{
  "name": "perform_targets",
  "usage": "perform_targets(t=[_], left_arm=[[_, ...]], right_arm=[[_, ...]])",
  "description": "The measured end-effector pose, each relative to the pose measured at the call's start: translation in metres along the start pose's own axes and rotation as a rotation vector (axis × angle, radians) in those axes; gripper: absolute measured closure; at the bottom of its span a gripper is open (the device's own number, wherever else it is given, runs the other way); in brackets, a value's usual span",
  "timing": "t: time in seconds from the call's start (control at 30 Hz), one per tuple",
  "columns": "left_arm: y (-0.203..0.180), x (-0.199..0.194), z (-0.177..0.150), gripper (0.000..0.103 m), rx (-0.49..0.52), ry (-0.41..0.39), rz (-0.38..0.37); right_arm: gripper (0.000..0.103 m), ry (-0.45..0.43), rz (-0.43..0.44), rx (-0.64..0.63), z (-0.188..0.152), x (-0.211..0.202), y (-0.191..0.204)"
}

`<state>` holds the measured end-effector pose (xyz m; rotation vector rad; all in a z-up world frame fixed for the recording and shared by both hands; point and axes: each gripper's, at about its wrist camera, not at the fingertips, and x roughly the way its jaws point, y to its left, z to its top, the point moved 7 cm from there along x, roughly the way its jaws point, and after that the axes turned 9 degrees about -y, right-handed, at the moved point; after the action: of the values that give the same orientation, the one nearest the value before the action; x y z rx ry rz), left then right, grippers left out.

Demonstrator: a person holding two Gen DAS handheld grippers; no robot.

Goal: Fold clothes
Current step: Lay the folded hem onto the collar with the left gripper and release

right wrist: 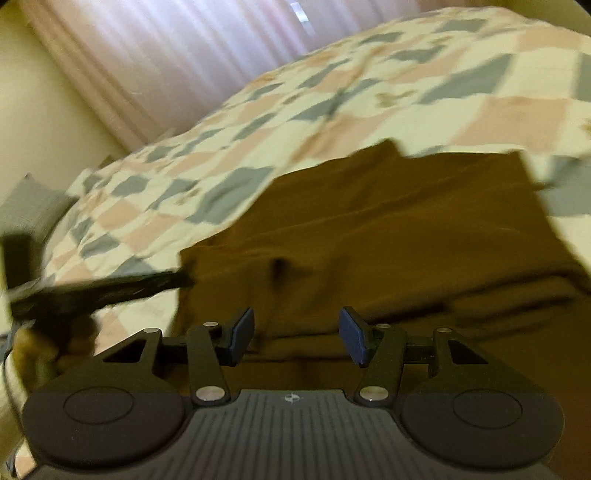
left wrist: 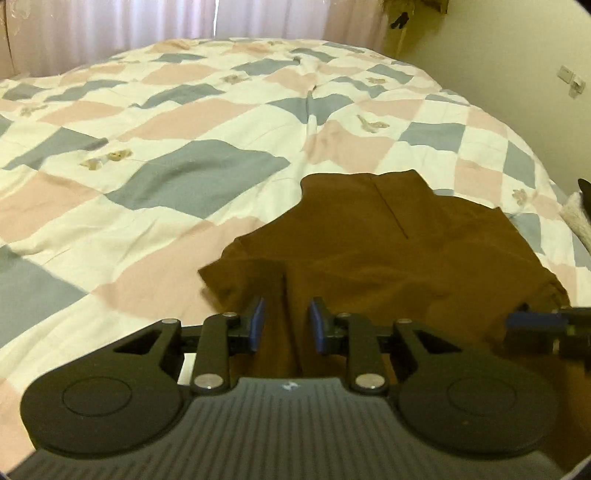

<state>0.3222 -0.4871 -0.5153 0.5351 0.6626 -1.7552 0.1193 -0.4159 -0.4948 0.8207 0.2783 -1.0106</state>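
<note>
A brown garment (left wrist: 369, 251) lies spread on the near part of the bed, with creases and a seam running away from me. My left gripper (left wrist: 286, 321) hovers over its near left part. Its blue pads stand a little apart, with a fold line of the cloth showing in the gap and neither pad visibly pressing on it. In the blurred right wrist view, my right gripper (right wrist: 297, 332) is open above the brown garment (right wrist: 388, 229), nothing between its fingers. The right gripper (left wrist: 535, 321) also shows at the left wrist view's right edge. The left gripper (right wrist: 92, 291) is a dark blur at the garment's left edge.
A pink, grey and white checked quilt (left wrist: 184, 147) covers the whole bed, and pale curtains (left wrist: 184, 22) hang behind it. The wall on the right carries switches (left wrist: 570, 77). Something white and fuzzy (left wrist: 580, 218) sits at the bed's right edge. A grey cushion (right wrist: 29, 206) lies at the far left.
</note>
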Motion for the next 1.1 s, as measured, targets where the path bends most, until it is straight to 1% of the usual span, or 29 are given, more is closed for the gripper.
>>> perform_targets(t=[0.03,0.07,0.1,0.13,0.2,0.23,0.27,0.3,0.33,0.37,0.43,0.5,0.53,0.57,0.6,0.63,0.67,0.7,0.77,0.8,0.83,0.87,0.9,0.93,1.0,1.03,1.07,1.1], left_arm=[[-0.001,0.005,0.001,0.1,-0.007,-0.002,-0.024],[-0.003,0.009,0.001,0.102,-0.01,-0.007,-0.04],[-0.003,0.01,0.0,0.102,-0.006,-0.019,-0.042],[-0.001,0.008,-0.003,0.102,-0.009,-0.028,-0.027],[0.008,0.008,-0.011,0.102,-0.034,-0.027,0.026],[0.013,0.011,-0.016,0.101,-0.054,-0.013,0.043],[0.016,0.014,-0.021,0.1,-0.072,0.003,0.049],[0.015,0.014,-0.024,0.1,-0.057,0.013,0.061],[0.011,0.011,-0.024,0.1,-0.02,0.02,0.077],[0.006,0.008,-0.022,0.099,0.006,0.02,0.088],[-0.001,-0.007,-0.014,0.092,-0.008,-0.028,0.071],[-0.008,-0.021,-0.004,0.09,-0.037,-0.089,0.033],[-0.013,-0.023,-0.003,0.09,-0.025,-0.096,0.019],[-0.018,-0.017,-0.006,0.09,-0.001,-0.076,0.02],[-0.023,-0.009,-0.012,0.09,0.026,-0.044,0.03],[-0.024,0.003,-0.019,0.09,0.042,0.0,0.041],[-0.024,0.016,-0.028,0.089,0.051,0.05,0.053],[-0.023,0.023,-0.032,0.089,0.045,0.075,0.064],[-0.015,0.014,-0.023,0.089,-0.019,0.045,0.067],[-0.011,0.007,-0.017,0.085,-0.055,0.024,0.066],[-0.004,-0.001,-0.01,0.081,-0.089,0.004,0.074],[0.006,-0.009,-0.004,0.073,-0.122,-0.017,0.087],[0.016,-0.015,-0.001,0.067,-0.151,-0.024,0.095],[0.025,-0.016,0.0,0.063,-0.172,-0.015,0.099],[0.043,-0.009,-0.006,0.051,-0.213,0.031,0.096],[0.047,-0.003,-0.009,0.049,-0.244,0.054,0.065],[0.05,0.004,-0.013,0.041,-0.278,0.069,0.027],[0.052,0.011,-0.015,0.04,-0.307,0.082,-0.001]], right_arm=[[0.067,-0.002,0.033,-0.042,-0.001,0.007,0.011],[0.085,-0.003,0.072,-0.093,-0.002,0.015,0.024],[0.089,0.0,0.093,-0.153,-0.005,0.022,0.034],[0.092,0.006,0.105,-0.217,-0.01,0.029,0.044],[0.094,0.051,0.072,-0.307,-0.022,0.047,0.05],[0.094,0.081,0.037,-0.334,-0.029,0.056,0.048],[0.102,0.103,0.002,-0.347,-0.035,0.063,0.043],[0.103,0.109,-0.014,-0.348,-0.037,0.066,0.039],[0.103,0.11,-0.018,-0.338,-0.035,0.065,0.037],[0.097,0.11,-0.019,-0.326,-0.032,0.062,0.036],[0.085,0.087,-0.025,-0.332,-0.022,0.05,0.036],[0.085,0.045,0.0,-0.341,-0.014,0.041,0.037],[0.085,0.031,0.021,-0.339,-0.011,0.04,0.038],[0.085,0.017,0.041,-0.337,-0.007,0.039,0.039],[0.085,0.003,0.062,-0.335,-0.004,0.039,0.04],[0.085,0.007,0.073,-0.33,-0.002,0.045,0.038],[0.085,0.023,0.078,-0.323,-0.002,0.054,0.034],[0.085,0.07,0.065,-0.317,-0.004,0.067,0.027],[0.087,0.145,0.033,-0.294,-0.001,0.077,0.011],[0.086,0.135,0.04,-0.272,0.006,0.072,0.004],[0.077,0.103,0.049,-0.245,0.017,0.06,-0.006],[0.062,0.072,0.052,-0.217,0.029,0.047,-0.017],[0.057,0.048,0.047,-0.194,0.039,0.036,-0.03],[0.055,0.032,0.037,-0.172,0.049,0.024,-0.047],[0.051,0.027,0.004,-0.123,0.07,0.006,-0.085],[0.047,0.03,-0.024,-0.097,0.079,0.0,-0.106],[0.046,0.03,-0.048,-0.071,0.087,-0.005,-0.125],[0.046,0.033,-0.07,-0.042,0.094,-0.008,-0.144]])
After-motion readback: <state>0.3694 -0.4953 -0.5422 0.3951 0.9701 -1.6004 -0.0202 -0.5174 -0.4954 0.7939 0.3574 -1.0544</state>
